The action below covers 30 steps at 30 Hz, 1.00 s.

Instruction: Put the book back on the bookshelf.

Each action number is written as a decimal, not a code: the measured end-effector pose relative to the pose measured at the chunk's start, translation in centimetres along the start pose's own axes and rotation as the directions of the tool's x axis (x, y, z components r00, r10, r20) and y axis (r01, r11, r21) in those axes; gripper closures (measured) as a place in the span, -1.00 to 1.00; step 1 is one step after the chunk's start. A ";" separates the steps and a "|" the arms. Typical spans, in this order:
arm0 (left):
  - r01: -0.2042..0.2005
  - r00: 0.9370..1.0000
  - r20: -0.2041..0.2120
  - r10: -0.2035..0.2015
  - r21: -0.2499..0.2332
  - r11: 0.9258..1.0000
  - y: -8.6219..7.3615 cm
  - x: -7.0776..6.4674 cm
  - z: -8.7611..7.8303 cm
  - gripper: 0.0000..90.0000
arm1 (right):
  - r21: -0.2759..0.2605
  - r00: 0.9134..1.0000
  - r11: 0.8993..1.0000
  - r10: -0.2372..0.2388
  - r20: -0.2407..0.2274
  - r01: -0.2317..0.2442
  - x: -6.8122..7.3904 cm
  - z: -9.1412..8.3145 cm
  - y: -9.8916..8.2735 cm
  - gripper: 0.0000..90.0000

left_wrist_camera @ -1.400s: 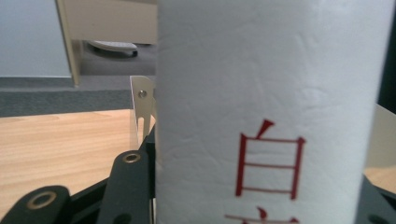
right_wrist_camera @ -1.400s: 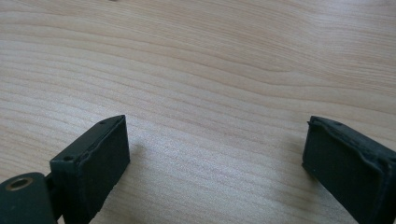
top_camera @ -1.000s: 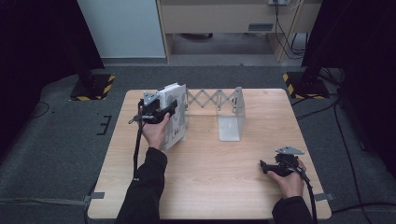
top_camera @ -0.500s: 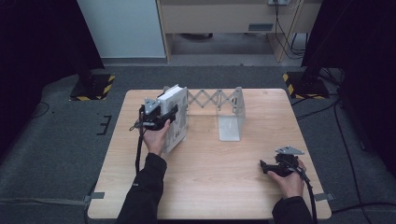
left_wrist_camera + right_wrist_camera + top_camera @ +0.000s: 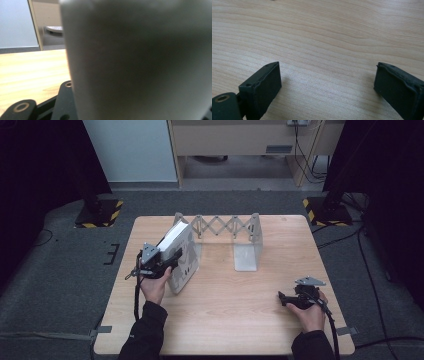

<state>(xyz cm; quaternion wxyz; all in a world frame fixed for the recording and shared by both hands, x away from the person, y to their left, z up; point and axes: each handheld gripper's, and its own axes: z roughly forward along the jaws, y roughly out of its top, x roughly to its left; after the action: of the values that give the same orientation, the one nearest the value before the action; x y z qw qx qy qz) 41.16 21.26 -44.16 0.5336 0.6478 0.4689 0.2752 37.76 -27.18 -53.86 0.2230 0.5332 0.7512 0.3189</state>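
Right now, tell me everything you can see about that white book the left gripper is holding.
The white book is a thick, pale volume with dark print on its cover, too blurred to read. It stands tilted on the wooden table, its upper end leaning toward the far left end of the metal expanding rack. The left gripper is shut on its near side. In the left gripper view its grey surface looms close and blurred. Whether it touches the rack is unclear.

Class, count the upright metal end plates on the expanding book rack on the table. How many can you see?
2: the left end plate stands behind the book held by the left gripper, partly hidden; the right end plate stands clear near the table's middle back.
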 end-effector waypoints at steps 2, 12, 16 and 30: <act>-0.005 1.000 0.000 0.005 0.001 1.000 -0.4 0.0 -0.4 0.10 | 0.000 1.000 1.000 0.000 0.000 0.000 0.0 0.0 0.0 -0.83; -0.006 1.000 0.008 0.007 -0.035 0.999 -1.1 -0.1 -0.7 0.01 | 0.001 1.000 1.000 0.002 0.000 -0.002 0.0 0.0 0.0 -0.83; 0.020 1.000 -0.002 -0.020 -0.048 0.999 -0.8 0.2 -0.2 -0.13 | 0.000 1.000 1.000 0.000 0.000 0.000 0.0 0.0 0.0 -0.83; 0.026 0.998 -0.049 -0.030 -0.074 0.997 1.3 -0.6 1.0 0.12 | 0.001 1.000 1.000 0.004 0.000 -0.004 0.0 0.0 0.0 -0.83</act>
<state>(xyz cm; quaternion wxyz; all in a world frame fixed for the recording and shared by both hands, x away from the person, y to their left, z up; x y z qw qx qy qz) 42.23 20.29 -43.10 0.5489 0.6139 0.4807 0.3011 37.78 -27.15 -53.86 0.2221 0.5346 0.7503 0.3191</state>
